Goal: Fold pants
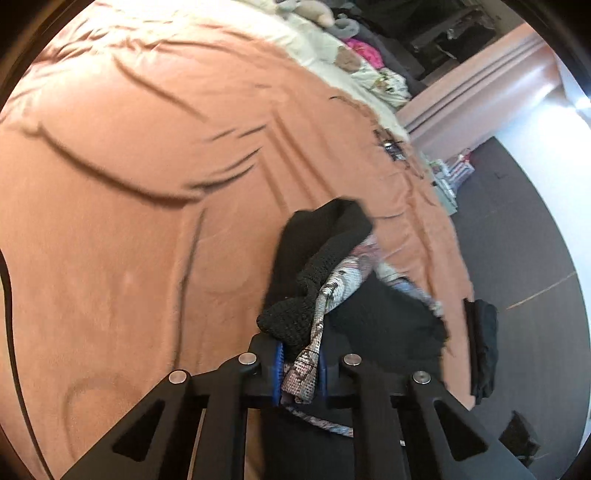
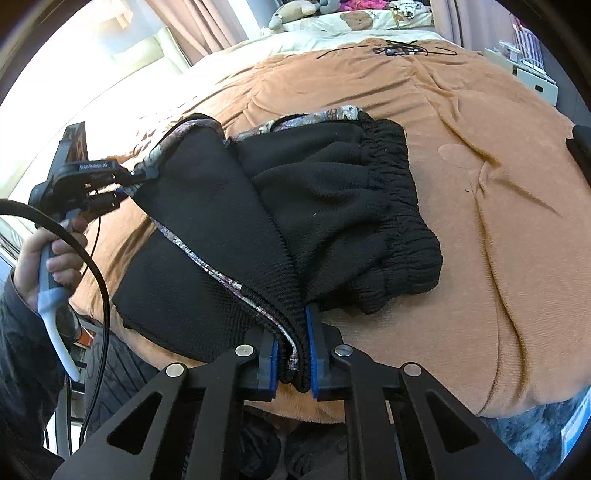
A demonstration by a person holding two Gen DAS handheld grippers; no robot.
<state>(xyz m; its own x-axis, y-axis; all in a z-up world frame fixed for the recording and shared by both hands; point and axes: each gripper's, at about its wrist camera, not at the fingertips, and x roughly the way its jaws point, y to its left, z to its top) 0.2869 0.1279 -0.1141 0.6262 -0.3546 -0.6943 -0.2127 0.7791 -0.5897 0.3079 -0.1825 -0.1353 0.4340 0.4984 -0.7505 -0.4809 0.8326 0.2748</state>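
Note:
Black knit pants (image 2: 325, 192) with a patterned grey-pink lining lie bunched on the orange bedspread (image 2: 498, 206), elastic waistband to the right. My right gripper (image 2: 293, 365) is shut on a ribbed black hem with the lining edge. My left gripper (image 1: 301, 369) is shut on another hem of the pants (image 1: 314, 258), black knit and lining between its blue pads. In the right wrist view the left gripper (image 2: 138, 173) holds that corner raised at the left, stretching the fabric between both grippers.
The bedspread (image 1: 147, 184) covers a wide bed. Cream bedding with plush toys (image 2: 295, 11) lies at the head. A tangle of cables (image 2: 399, 48) sits on the far part. Dark floor (image 1: 517, 221) and a black garment (image 1: 484, 347) lie beside the bed.

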